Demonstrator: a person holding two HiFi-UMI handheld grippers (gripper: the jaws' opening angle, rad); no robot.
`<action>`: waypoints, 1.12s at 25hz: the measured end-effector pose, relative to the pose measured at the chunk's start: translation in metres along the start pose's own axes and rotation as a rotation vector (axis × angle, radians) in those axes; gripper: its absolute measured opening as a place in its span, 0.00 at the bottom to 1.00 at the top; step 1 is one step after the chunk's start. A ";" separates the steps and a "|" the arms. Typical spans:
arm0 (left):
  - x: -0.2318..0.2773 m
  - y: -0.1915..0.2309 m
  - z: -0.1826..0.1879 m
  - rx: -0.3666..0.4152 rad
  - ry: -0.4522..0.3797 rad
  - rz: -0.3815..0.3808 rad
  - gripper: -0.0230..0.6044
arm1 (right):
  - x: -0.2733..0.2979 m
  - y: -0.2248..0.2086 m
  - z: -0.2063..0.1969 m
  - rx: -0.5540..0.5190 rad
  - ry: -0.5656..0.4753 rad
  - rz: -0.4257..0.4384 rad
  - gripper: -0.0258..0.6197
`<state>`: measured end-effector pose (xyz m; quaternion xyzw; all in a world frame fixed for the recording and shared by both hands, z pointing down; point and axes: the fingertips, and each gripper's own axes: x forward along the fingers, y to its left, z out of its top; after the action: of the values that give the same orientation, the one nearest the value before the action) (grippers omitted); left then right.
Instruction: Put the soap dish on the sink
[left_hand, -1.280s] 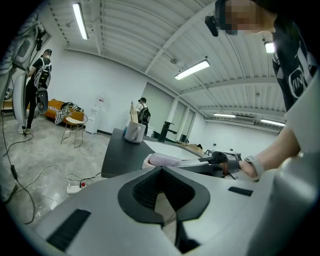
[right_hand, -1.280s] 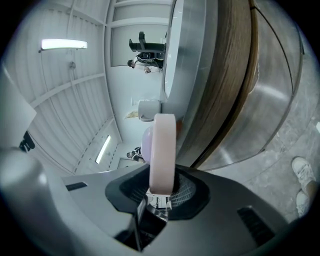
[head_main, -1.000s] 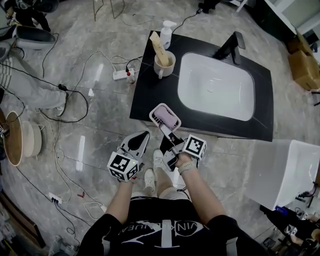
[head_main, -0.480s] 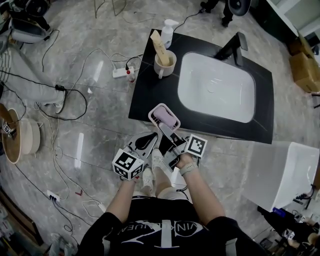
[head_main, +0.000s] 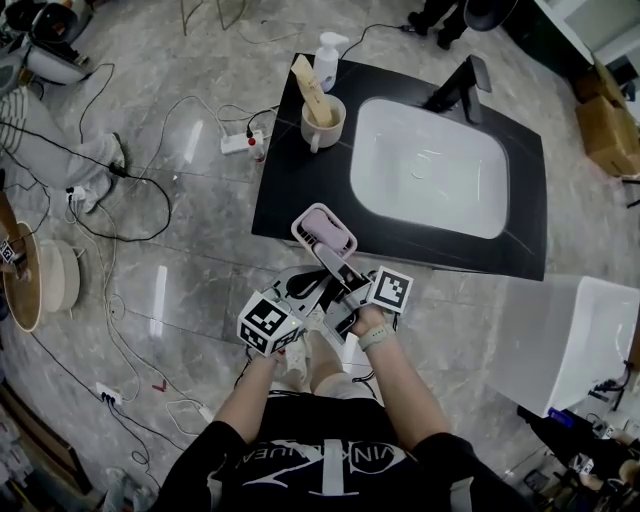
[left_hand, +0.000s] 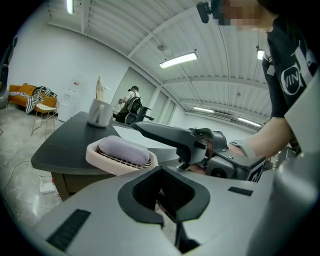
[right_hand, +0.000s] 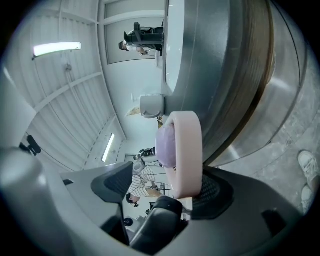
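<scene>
Evidently the right gripper's (head_main: 328, 256) jaws had just been opening and stood wide, the dish (head_main: 324, 232) with its soap (head_main: 318, 222) between them at the counter's (head_main: 300, 170) near edge. Placement looked nearly done; the left gripper (head_main: 300, 284) was closed, empty.

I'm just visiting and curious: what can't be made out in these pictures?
Soap dish: near rim, head view, hidden by the right gripper, whose jaws have just been opening with it between them.
Pump bottle label: head view, too small.
White tub: head view, cut off by the right edge.
</scene>
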<state>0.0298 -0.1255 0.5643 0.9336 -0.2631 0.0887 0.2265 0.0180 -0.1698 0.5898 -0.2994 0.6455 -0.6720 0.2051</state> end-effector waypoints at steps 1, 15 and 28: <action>0.002 -0.001 -0.001 0.003 0.006 -0.003 0.06 | 0.000 0.000 0.000 -0.002 0.001 -0.002 0.54; 0.013 0.015 -0.001 0.011 0.026 0.057 0.06 | -0.008 -0.005 0.004 0.011 -0.026 -0.002 0.54; 0.013 0.055 0.007 -0.087 0.003 0.161 0.06 | -0.015 -0.008 0.009 -0.017 -0.031 -0.006 0.54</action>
<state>0.0123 -0.1764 0.5824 0.8984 -0.3408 0.0965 0.2595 0.0361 -0.1664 0.5952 -0.3135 0.6470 -0.6625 0.2103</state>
